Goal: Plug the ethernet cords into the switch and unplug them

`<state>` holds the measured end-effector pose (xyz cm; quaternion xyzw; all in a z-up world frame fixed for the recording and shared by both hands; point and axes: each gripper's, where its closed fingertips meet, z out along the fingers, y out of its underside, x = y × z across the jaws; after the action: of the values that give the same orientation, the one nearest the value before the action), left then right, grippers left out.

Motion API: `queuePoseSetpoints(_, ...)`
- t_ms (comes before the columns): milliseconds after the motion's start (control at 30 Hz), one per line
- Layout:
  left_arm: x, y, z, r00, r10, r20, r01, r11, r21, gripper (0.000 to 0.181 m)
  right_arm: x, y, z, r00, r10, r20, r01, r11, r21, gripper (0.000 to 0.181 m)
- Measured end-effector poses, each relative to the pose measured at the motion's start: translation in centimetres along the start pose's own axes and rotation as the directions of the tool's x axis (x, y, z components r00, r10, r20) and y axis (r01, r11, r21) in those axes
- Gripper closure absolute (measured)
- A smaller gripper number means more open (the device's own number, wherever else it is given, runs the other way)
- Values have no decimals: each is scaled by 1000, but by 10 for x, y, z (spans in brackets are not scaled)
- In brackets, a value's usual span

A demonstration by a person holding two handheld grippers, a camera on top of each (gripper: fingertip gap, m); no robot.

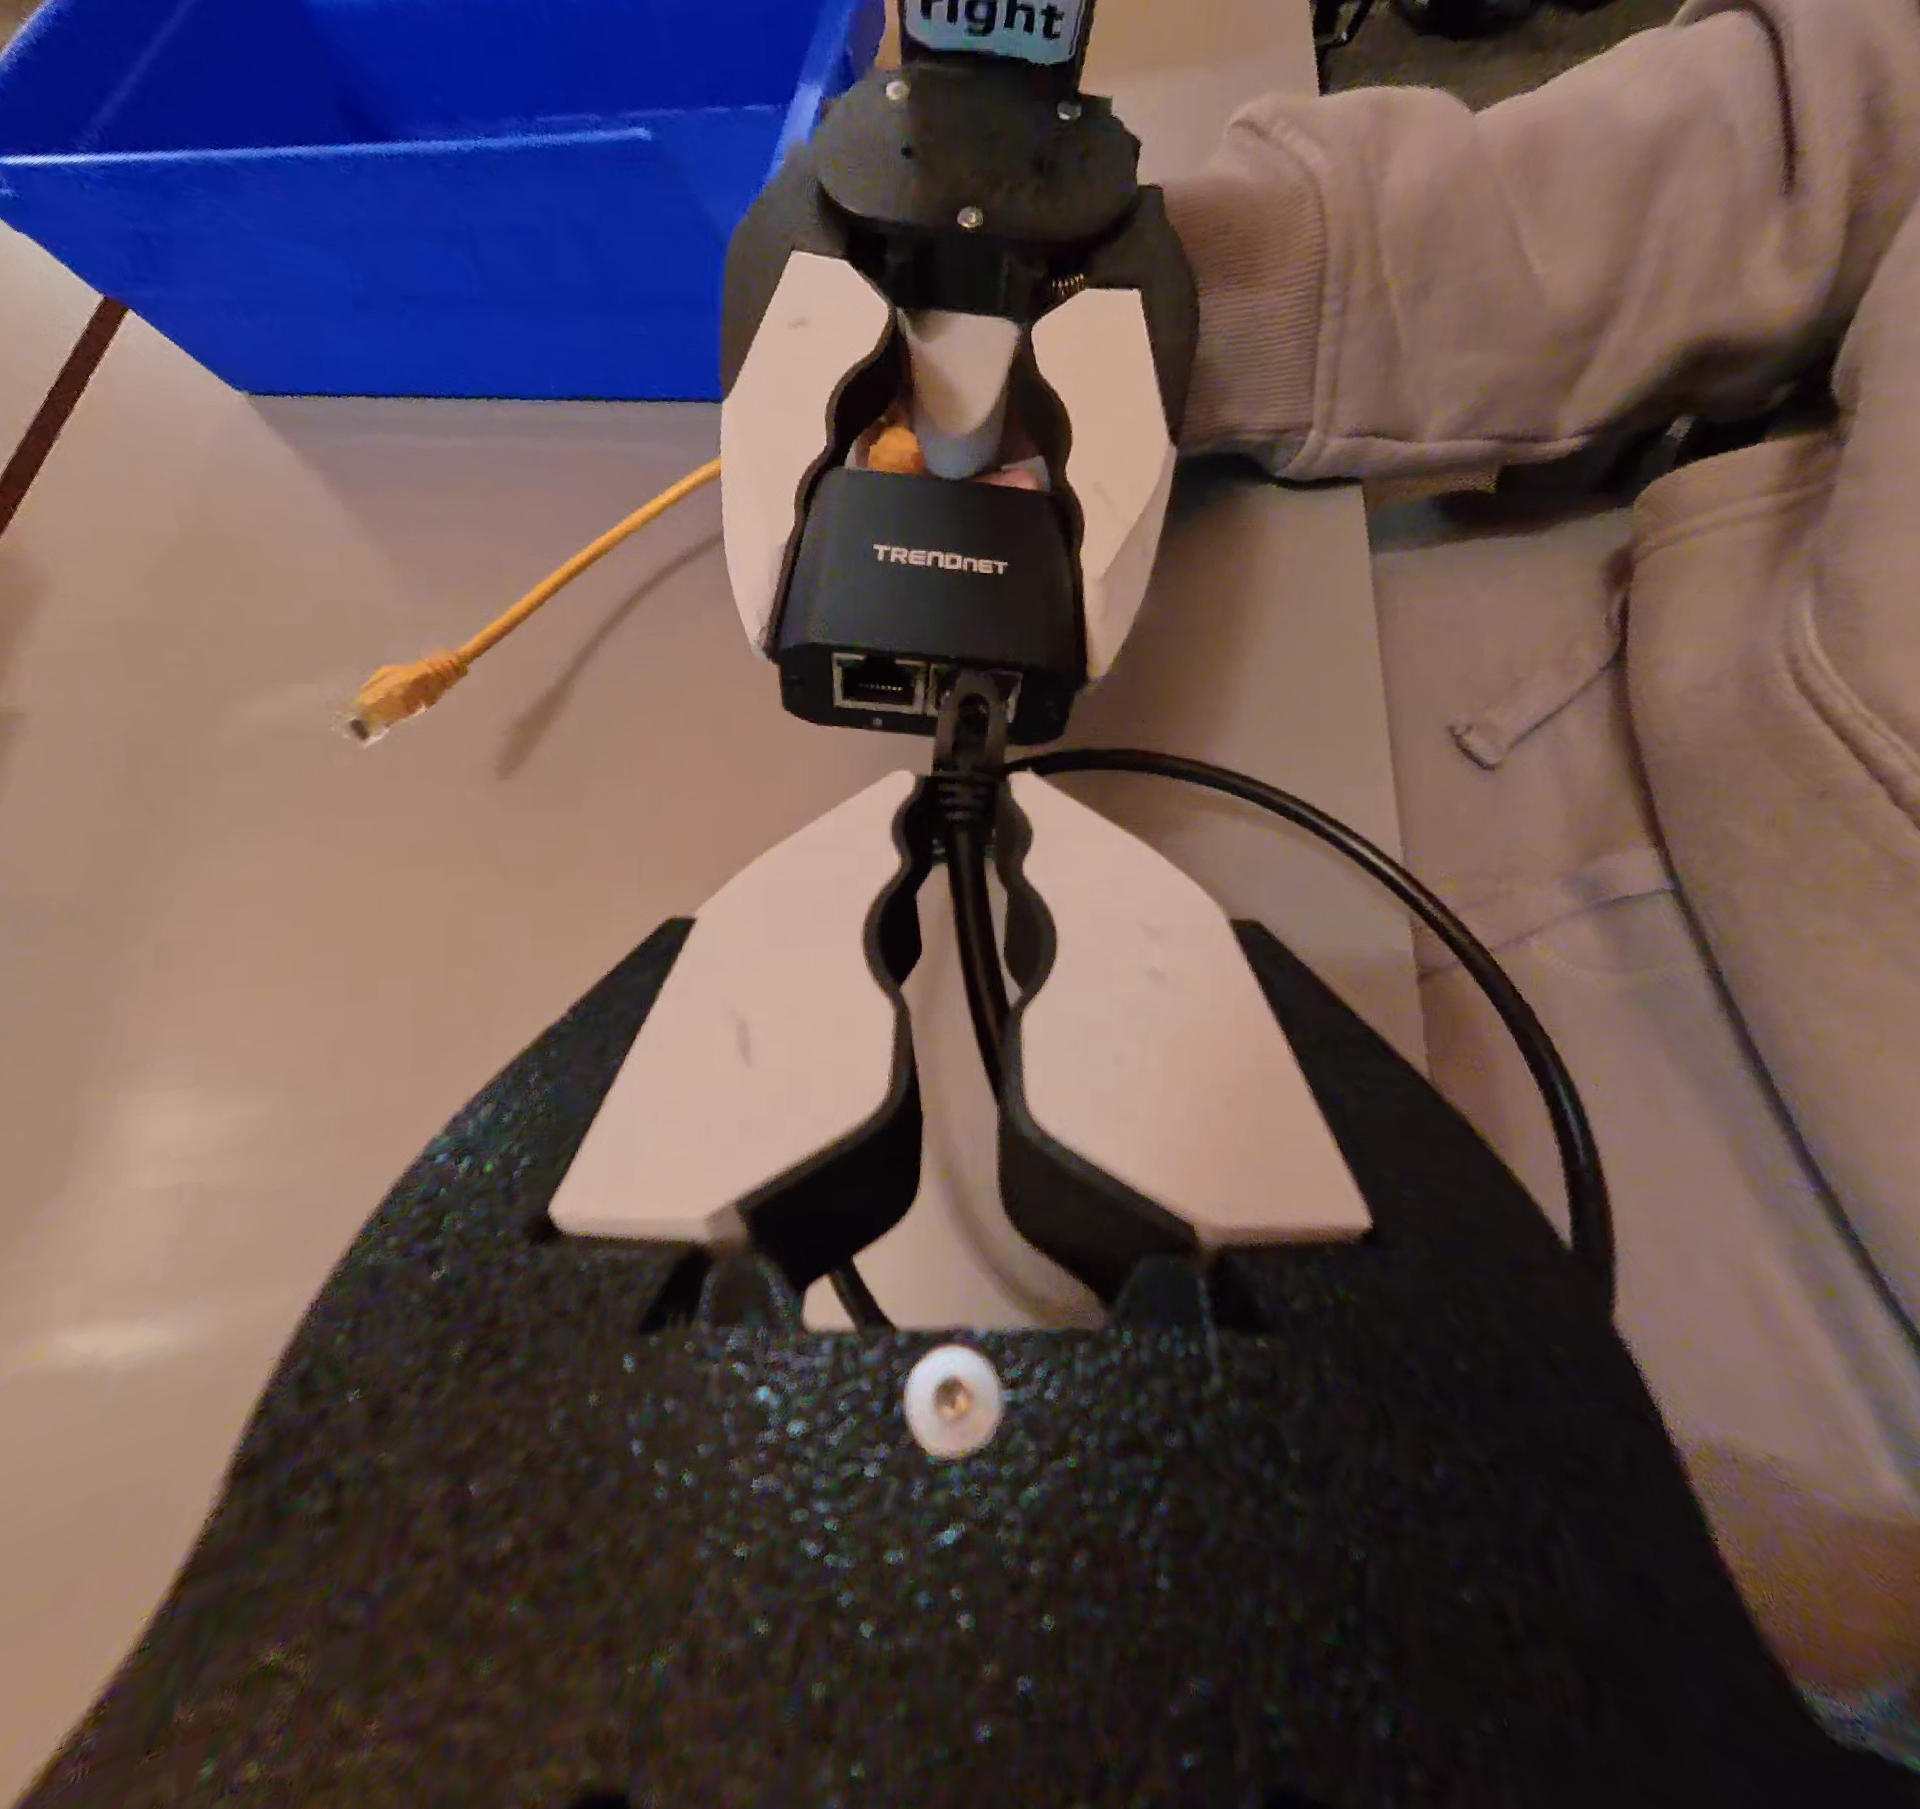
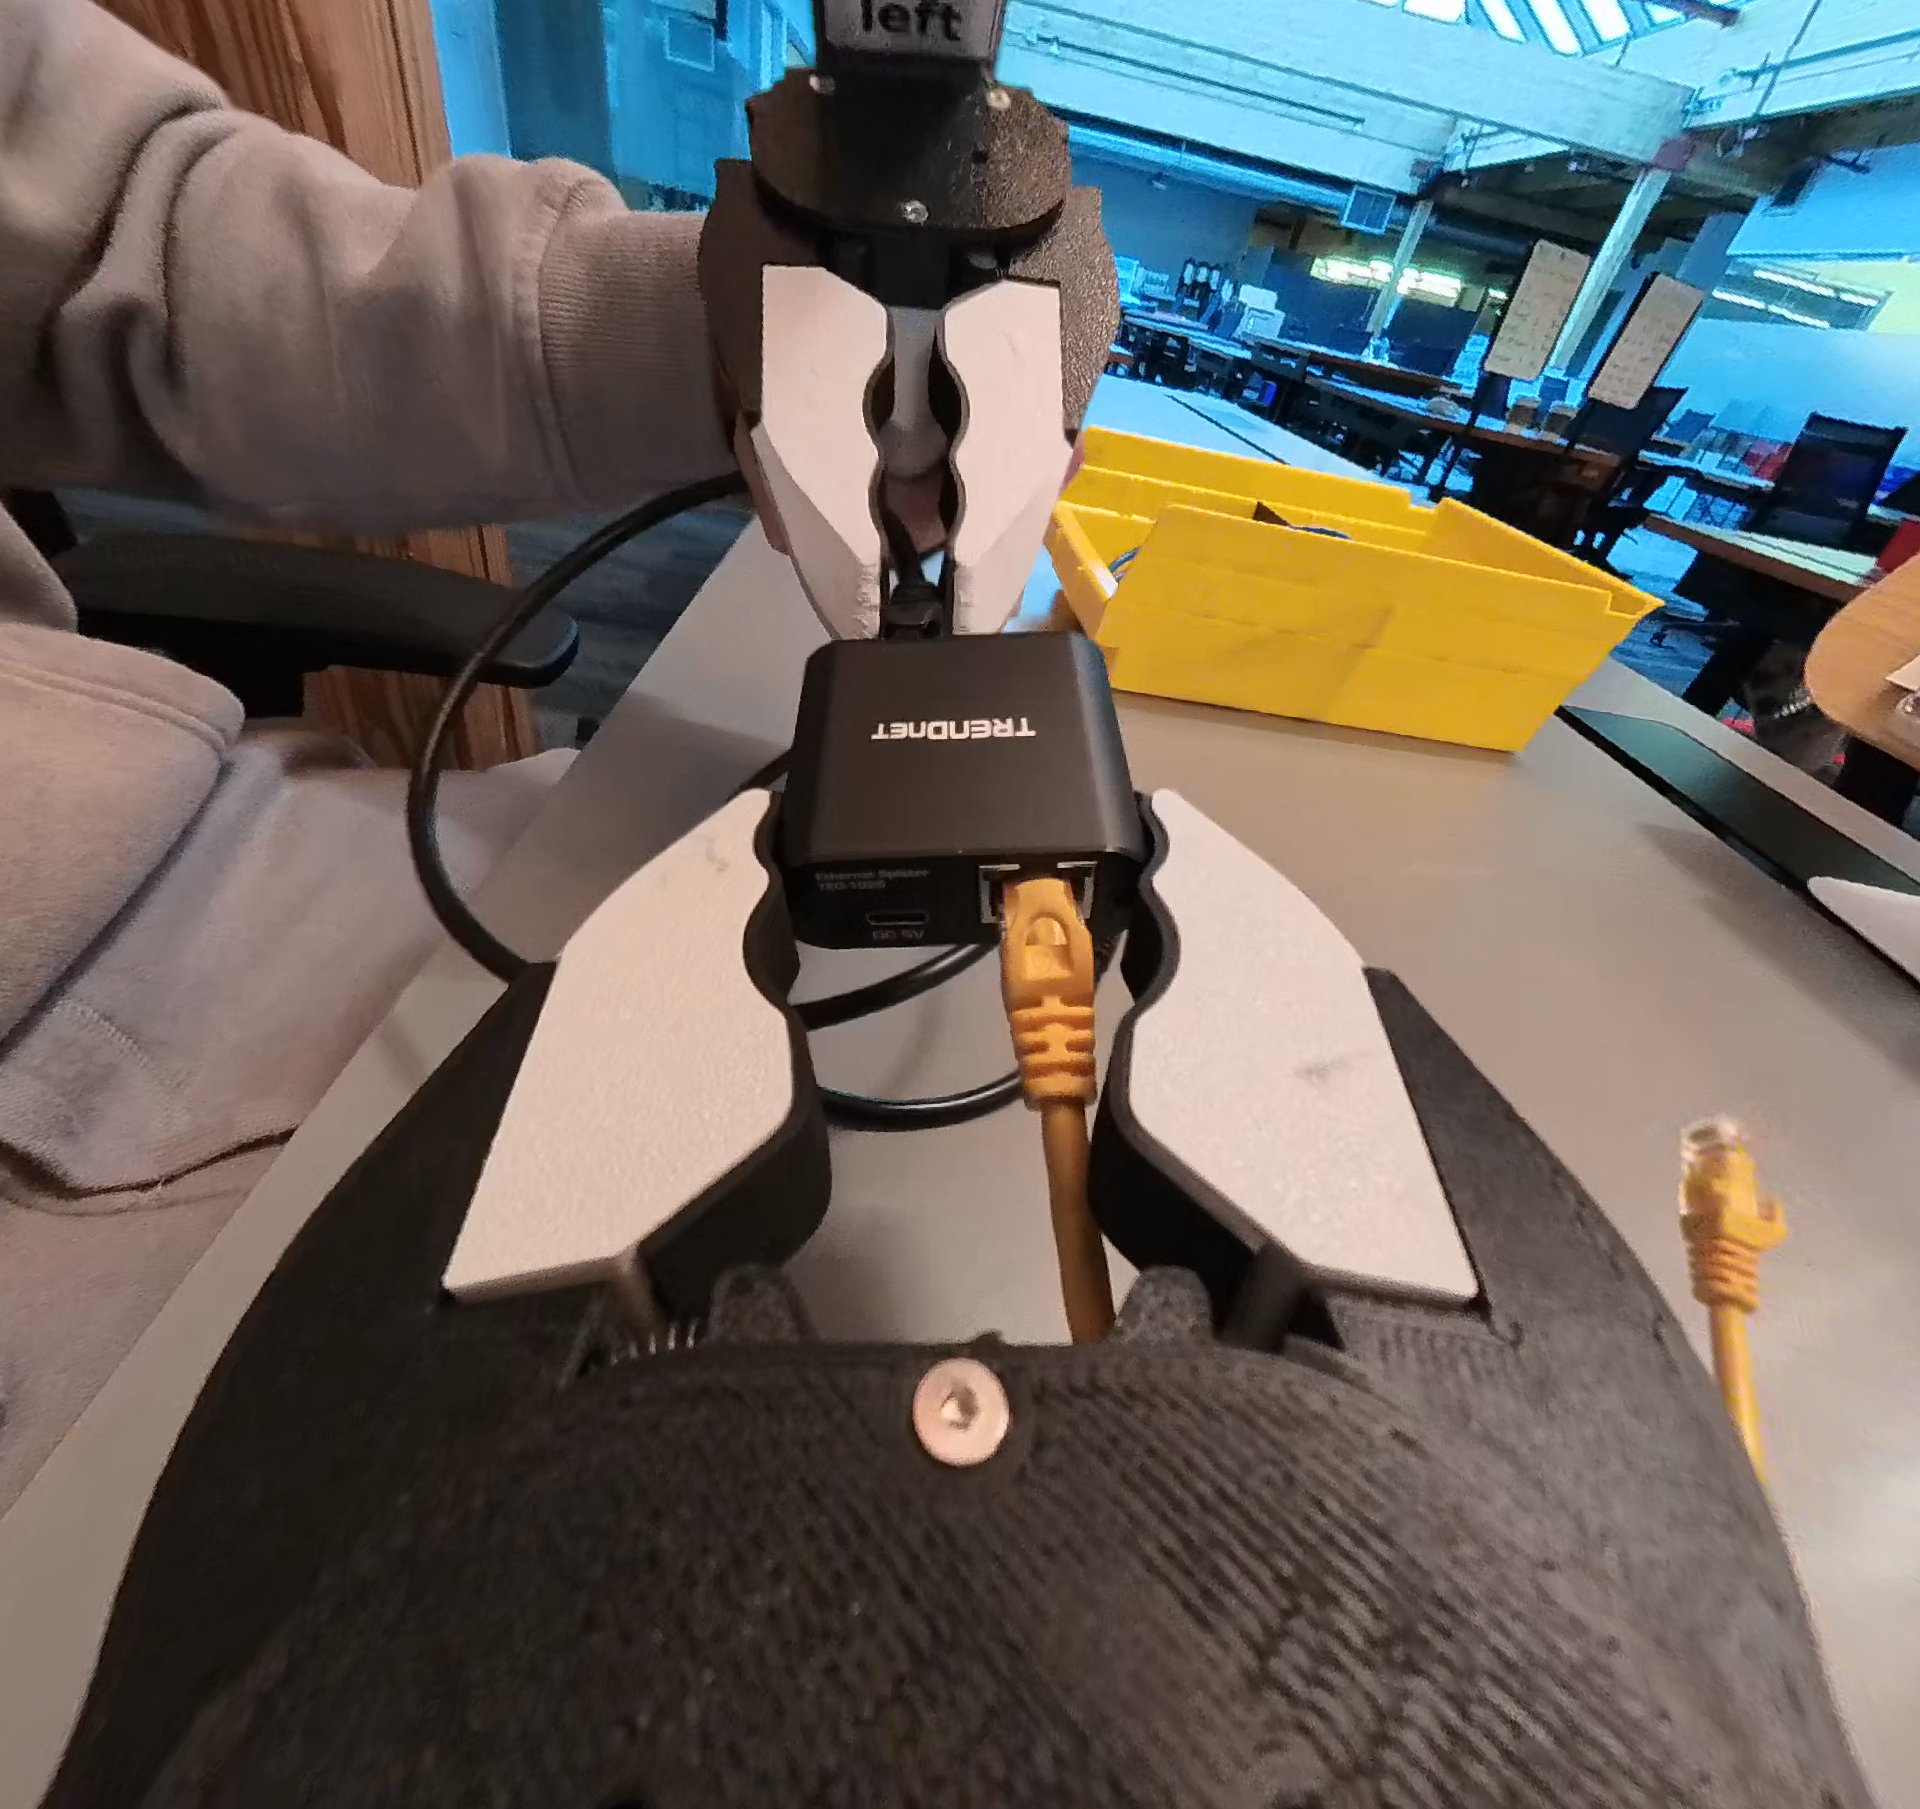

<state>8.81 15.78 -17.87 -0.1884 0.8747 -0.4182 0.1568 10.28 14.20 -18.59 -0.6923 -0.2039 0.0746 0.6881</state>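
Observation:
The black switch (image 1: pixel 925 575) is clamped between the fingers of my right gripper (image 1: pixel 930 653), a little above the table. In the right wrist view the switch (image 2: pixel 951 751) sits between my right gripper's (image 2: pixel 961 803) fingers. A yellow ethernet cord (image 2: pixel 1044 990) is plugged into its near side. My left gripper (image 1: pixel 961 788) is shut on the black cord (image 1: pixel 1455 938) just behind its plug, which sits in the right-hand port; the port to its left is empty. The left gripper (image 2: pixel 920 616) also shows beyond the switch. The yellow cord's free plug (image 1: pixel 400 699) hangs loose and also shows in the right wrist view (image 2: pixel 1720 1198).
A blue bin (image 1: pixel 416 149) stands on the grey table (image 1: pixel 260 928) at one end. A yellow bin (image 2: pixel 1351 606) stands at the other. The black cord loops past the table edge toward the person's beige sleeves (image 1: pixel 1455 253).

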Motion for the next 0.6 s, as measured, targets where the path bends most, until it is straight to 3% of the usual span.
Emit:
queuePoseSetpoints(100, -3, -5, 3, 1000, -6, 19, 5, 999, 33, 171, 3, -4, -4, 1000, 13, -15, -13, 999, 32, 120)
queuePoseSetpoints(233, -10, -22, 8, 996, -67, 53, 57, 983, 176, 169, 11, -13, -14, 998, 50, -49, -44, 992, 119, 120)
queuePoseSetpoints(333, -24, -27, -6, 983, -66, 173, 34, 983, 183, 152, 14, -10, -12, 996, 44, -81, -36, 994, 99, 120)
queuePoseSetpoints(467, -51, -37, -73, 938, -159, 306, 46, 937, 347, 145, 18, -11, -13, 994, 55, -96, -44, 993, 108, 120)
queuePoseSetpoints(533, -90, -8, -119, 833, -246, 496, 89, 943, 320, 147, 16, -12, -14, 995, 53, -81, -43, 993, 114, 120)
queuePoseSetpoints(600, -130, 43, -168, 664, -307, 681, 195, 951, 238, 147, 16, -12, -14, 995, 51, -84, -42, 993, 114, 120)
